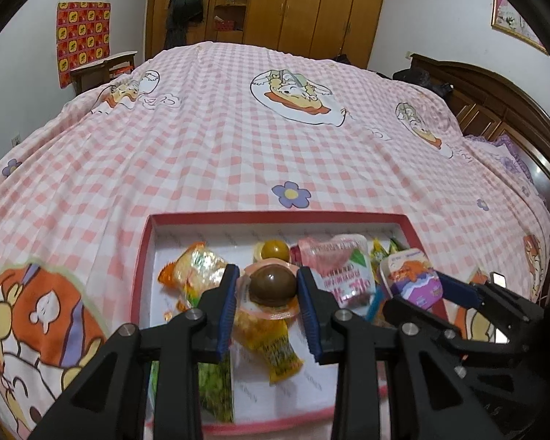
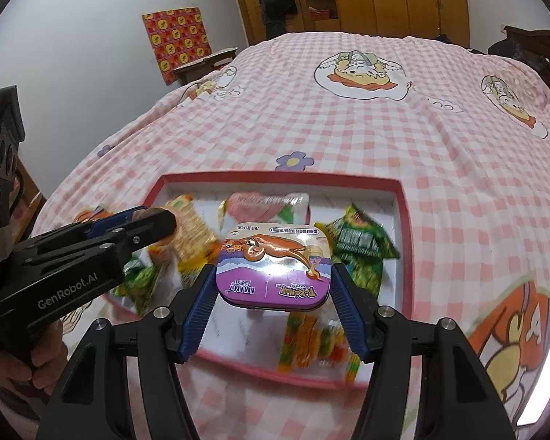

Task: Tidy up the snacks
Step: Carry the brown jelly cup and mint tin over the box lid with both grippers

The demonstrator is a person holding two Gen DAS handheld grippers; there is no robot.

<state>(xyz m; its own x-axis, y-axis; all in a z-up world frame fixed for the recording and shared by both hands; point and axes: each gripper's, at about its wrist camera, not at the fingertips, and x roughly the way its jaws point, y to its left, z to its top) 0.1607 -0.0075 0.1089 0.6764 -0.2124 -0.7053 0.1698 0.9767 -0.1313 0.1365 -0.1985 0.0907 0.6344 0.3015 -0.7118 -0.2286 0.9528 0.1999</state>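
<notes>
Both grippers hang over the red-rimmed box [image 2: 403, 198] on the gingham bedspread [image 1: 238, 154], likely to drop snacks inside: the left gripper [image 1: 267, 288] clenches a glossy brown domed jelly cup [image 1: 272, 286], the right gripper [image 2: 273, 275] pinches a rounded purple mint tin [image 2: 273, 267] (smooth metal), above crinkly foil packets [image 2: 359, 249]

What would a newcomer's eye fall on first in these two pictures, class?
Most likely the purple mint tin gripped between the right gripper fingers, above the red-rimmed tray of snacks. Next, the brown domed jelly cup clamped in the left gripper over the same tray. Behind both spreads the pink checked bedspread with cartoon bears.
</notes>
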